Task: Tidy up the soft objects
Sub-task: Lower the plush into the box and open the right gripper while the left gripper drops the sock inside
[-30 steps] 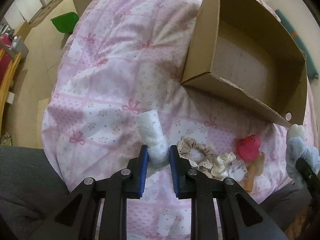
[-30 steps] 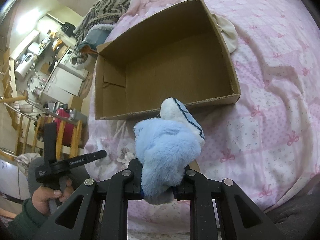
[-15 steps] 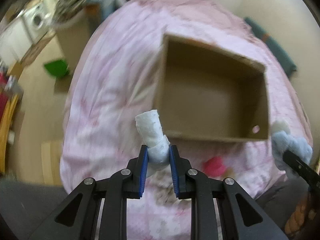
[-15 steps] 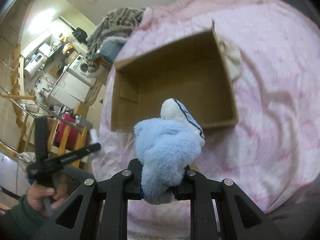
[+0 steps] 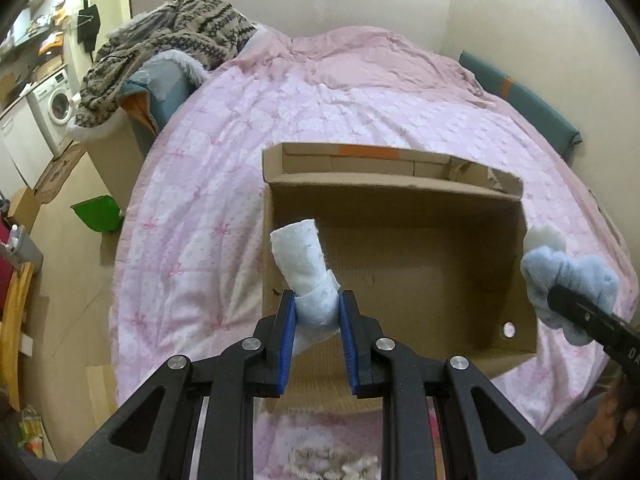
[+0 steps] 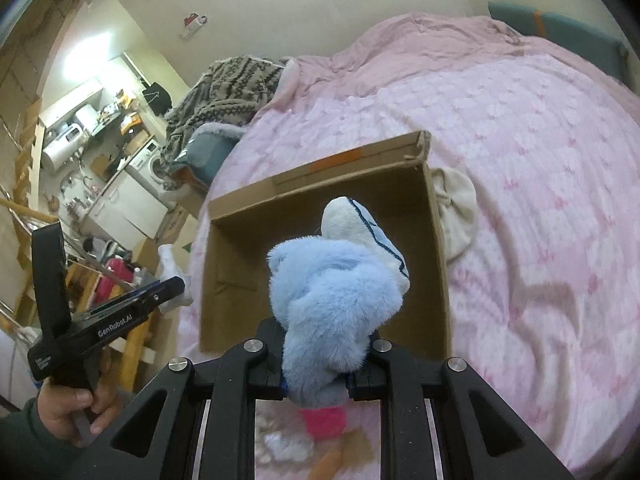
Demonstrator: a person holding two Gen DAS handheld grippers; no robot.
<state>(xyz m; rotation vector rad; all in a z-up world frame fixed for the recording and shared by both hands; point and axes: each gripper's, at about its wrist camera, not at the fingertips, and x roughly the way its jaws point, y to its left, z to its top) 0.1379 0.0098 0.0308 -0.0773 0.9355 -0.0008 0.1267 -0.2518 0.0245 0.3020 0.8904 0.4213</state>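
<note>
My left gripper (image 5: 317, 312) is shut on a rolled white and pale-blue sock (image 5: 300, 256), held in the air over the near left corner of an open, empty cardboard box (image 5: 400, 272) on the pink bed. My right gripper (image 6: 320, 356) is shut on a fluffy light-blue plush toy (image 6: 332, 280) with a white tip, held above the box's near edge (image 6: 320, 208). The plush also shows at the right of the left wrist view (image 5: 568, 280). The left gripper with its sock shows at the left of the right wrist view (image 6: 172, 272).
A pink toy (image 6: 324, 420) and lace scrunchies (image 5: 332, 464) lie on the pink duvet (image 5: 208, 208) below the grippers. A cream cloth (image 6: 460, 212) lies beside the box's right wall. A knitted blanket pile (image 5: 160, 52) sits at the bed's far left.
Both grippers have risen and moved forward with their items, from beside the box's near wall to above its near edge. The items left on the duvet have dropped to the bottom of the views.
</note>
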